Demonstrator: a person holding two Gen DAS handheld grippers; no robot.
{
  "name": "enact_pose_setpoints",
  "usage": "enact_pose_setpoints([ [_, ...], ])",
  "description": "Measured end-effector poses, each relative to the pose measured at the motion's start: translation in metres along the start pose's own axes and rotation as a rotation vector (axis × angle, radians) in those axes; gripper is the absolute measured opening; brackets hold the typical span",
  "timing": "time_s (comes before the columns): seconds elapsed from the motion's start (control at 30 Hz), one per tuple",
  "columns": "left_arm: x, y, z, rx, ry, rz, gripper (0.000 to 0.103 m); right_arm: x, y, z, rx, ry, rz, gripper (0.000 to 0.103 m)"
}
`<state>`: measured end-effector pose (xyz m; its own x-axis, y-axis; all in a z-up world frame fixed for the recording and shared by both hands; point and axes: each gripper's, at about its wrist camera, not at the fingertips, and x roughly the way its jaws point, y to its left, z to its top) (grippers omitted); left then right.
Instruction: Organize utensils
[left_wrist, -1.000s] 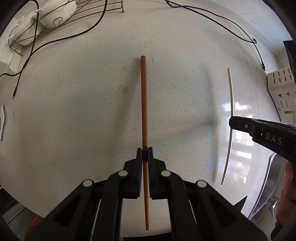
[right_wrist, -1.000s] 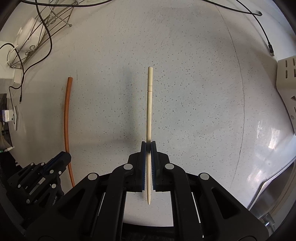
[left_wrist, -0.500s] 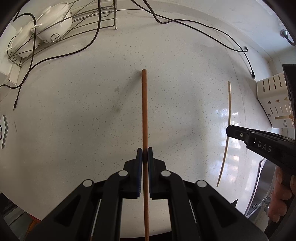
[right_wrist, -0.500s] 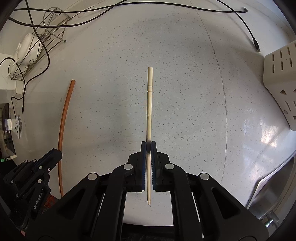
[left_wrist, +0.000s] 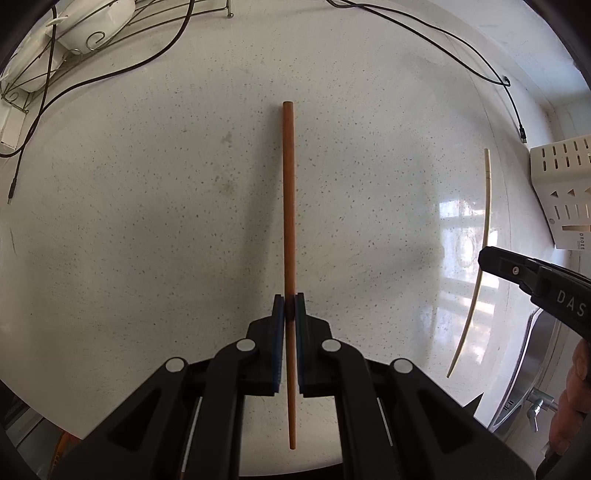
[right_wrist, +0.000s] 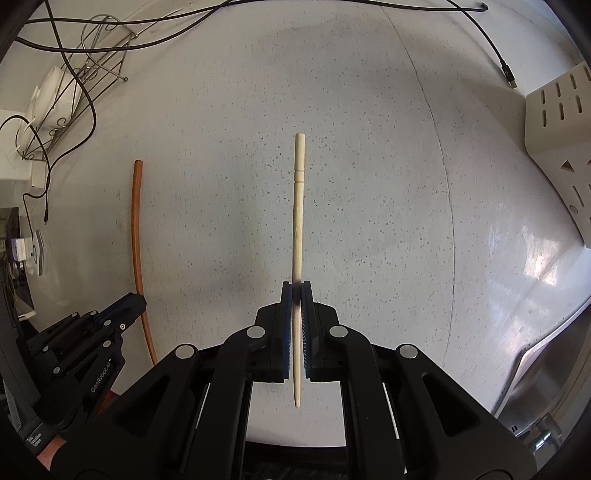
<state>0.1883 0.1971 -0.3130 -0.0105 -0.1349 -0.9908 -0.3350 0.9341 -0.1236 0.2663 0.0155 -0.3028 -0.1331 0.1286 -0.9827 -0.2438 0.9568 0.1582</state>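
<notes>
A long brown chopstick (left_wrist: 288, 206) runs straight up the left wrist view, and my left gripper (left_wrist: 289, 308) is shut on it near its lower third, above the speckled white counter (left_wrist: 147, 221). The same brown chopstick (right_wrist: 136, 240) shows at the left of the right wrist view, with the left gripper (right_wrist: 129, 301) on it. My right gripper (right_wrist: 296, 295) is shut on a pale cream chopstick (right_wrist: 297, 206), thick end away from me. That cream chopstick (left_wrist: 480, 266) also curves down the right side of the left wrist view, held by the right gripper (left_wrist: 484, 258).
A wire rack with white dishes (left_wrist: 74, 33) stands at the back left, and black cables (left_wrist: 461, 55) trail over the counter. A cream slotted utensil holder (right_wrist: 554, 147) stands at the right. A steel sink edge (right_wrist: 546, 354) lies at the lower right. A person's hand (left_wrist: 572, 406) holds the right gripper.
The right gripper has lifted a little with the cream chopstick, so more counter and the holder show. The left gripper has kept its hold on the brown chopstick with little movement.
</notes>
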Motion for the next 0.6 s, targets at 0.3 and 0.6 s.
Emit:
enact_pose_setpoints([
  [0.3,0.015,-0.007,0.004,0.002,0.017,0.022,0.005,0.003,-0.003,0.007,0.015,0.009,0.008,0.005],
  [0.6,0.015,-0.015,0.004,0.019,0.019,0.048,0.005,0.009,-0.011,0.010,0.012,0.020,0.016,0.005],
])
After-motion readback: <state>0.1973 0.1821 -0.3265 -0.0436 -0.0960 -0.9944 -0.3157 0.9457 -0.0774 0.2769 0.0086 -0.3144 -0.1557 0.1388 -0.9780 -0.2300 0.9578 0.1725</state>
